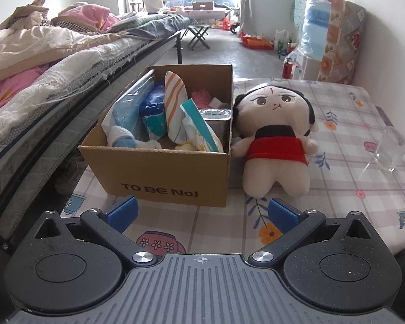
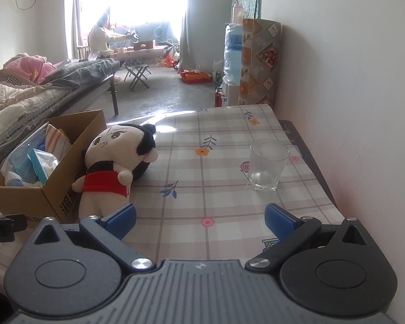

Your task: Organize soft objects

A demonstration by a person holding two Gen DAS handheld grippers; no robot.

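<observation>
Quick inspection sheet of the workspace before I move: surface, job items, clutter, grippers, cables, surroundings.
Surface: table under a plaid floral cloth, against the wall on the right.
Job's things: doll lying face up, leaning on the right side of the box; the box is open and nearly full of soft packs and cloths.
Clutter: empty glass standing upright, apart from the doll.
Grippers: left gripper open and empty, facing the box; right gripper open and empty, between the doll and the glass.
Cables: nothing seen on the table.
Surroundings: bed piled with bedding on the left; a person seated far back by the window.
</observation>
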